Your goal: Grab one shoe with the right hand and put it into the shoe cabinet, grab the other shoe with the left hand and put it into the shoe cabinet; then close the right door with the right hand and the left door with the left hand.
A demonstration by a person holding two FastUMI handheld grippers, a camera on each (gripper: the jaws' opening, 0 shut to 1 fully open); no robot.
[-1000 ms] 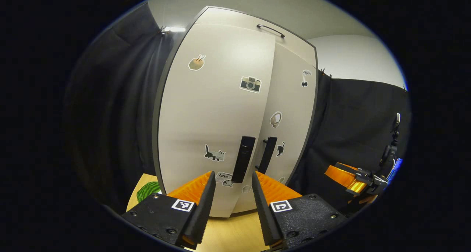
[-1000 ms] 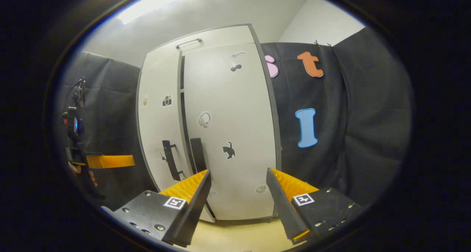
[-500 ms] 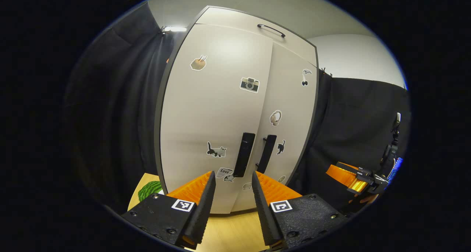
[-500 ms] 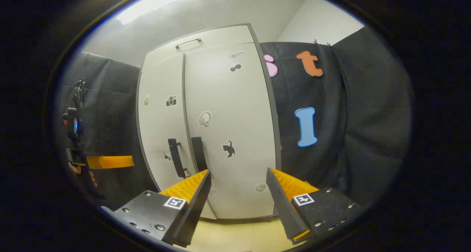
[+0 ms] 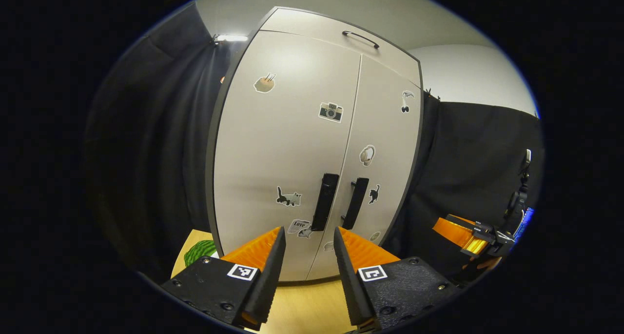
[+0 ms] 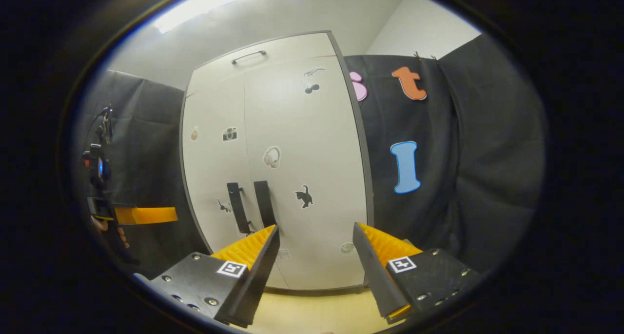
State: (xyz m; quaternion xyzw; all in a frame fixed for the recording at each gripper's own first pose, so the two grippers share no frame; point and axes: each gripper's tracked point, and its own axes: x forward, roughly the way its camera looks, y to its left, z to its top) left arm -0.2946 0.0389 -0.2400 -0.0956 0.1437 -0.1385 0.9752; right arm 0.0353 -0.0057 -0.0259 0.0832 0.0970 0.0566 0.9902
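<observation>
Ahead of us the shoe cabinet [image 5: 292,144] stands on the wooden floor [image 5: 304,304] with its left door [image 5: 278,148] and right door [image 5: 380,144] both flush shut, their black handles [image 5: 324,202] side by side; our left gripper [image 5: 304,256] hangs open and empty, near the doors; our right gripper [image 6: 316,256] is likewise spread wide, holding nothing; shoes are hidden from us.

Ahead of you the shoe cabinet [image 5: 292,144] stands with both doors flush; bare wooden floor [image 5: 302,304] lies open before it.
</observation>
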